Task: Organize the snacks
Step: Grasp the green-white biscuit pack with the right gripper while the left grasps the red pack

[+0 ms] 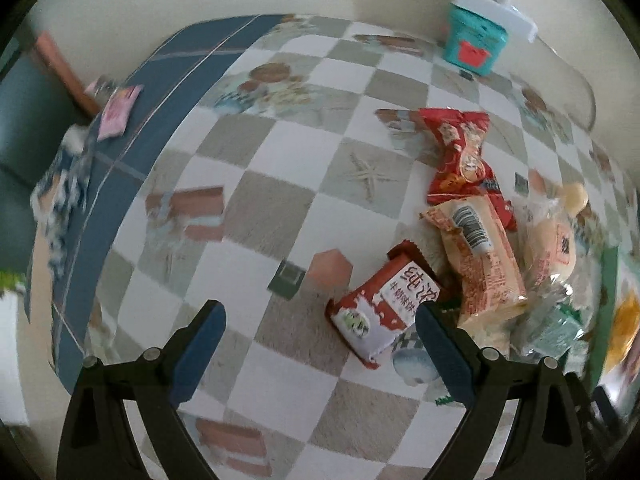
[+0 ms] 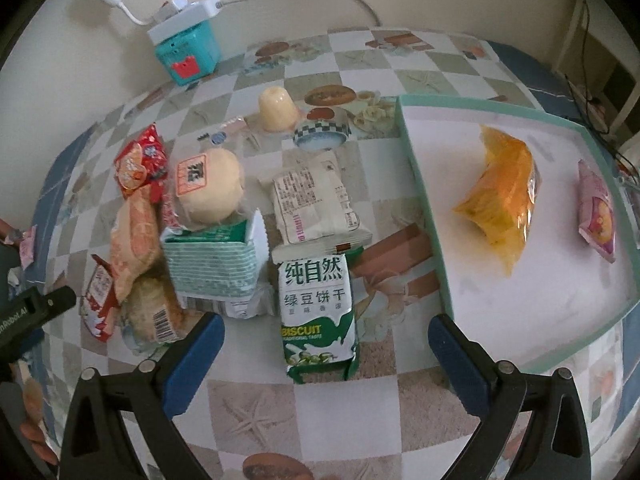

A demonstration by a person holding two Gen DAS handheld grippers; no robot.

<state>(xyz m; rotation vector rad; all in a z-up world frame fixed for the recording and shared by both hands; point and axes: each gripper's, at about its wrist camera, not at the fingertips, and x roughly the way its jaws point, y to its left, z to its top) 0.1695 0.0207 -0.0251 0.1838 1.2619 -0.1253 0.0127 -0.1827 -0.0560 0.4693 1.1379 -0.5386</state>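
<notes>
Snacks lie piled on the tabletop (image 2: 400, 408), the green biscuit pack (image 2: 318, 316) between the right gripper's (image 2: 326, 340) wide-apart, empty fingers; the left gripper's (image 1: 320, 326) fingers likewise spread wide, empty.

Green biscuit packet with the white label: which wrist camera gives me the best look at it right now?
The right wrist view. The green biscuit packet lies front and centre there, between the open fingers of the right gripper, label fully readable. The left wrist view, aimed at the red and orange packs, shows at most a blurred green-and-white wrapper at its right edge; I cannot tell whether that is the same packet.
</notes>
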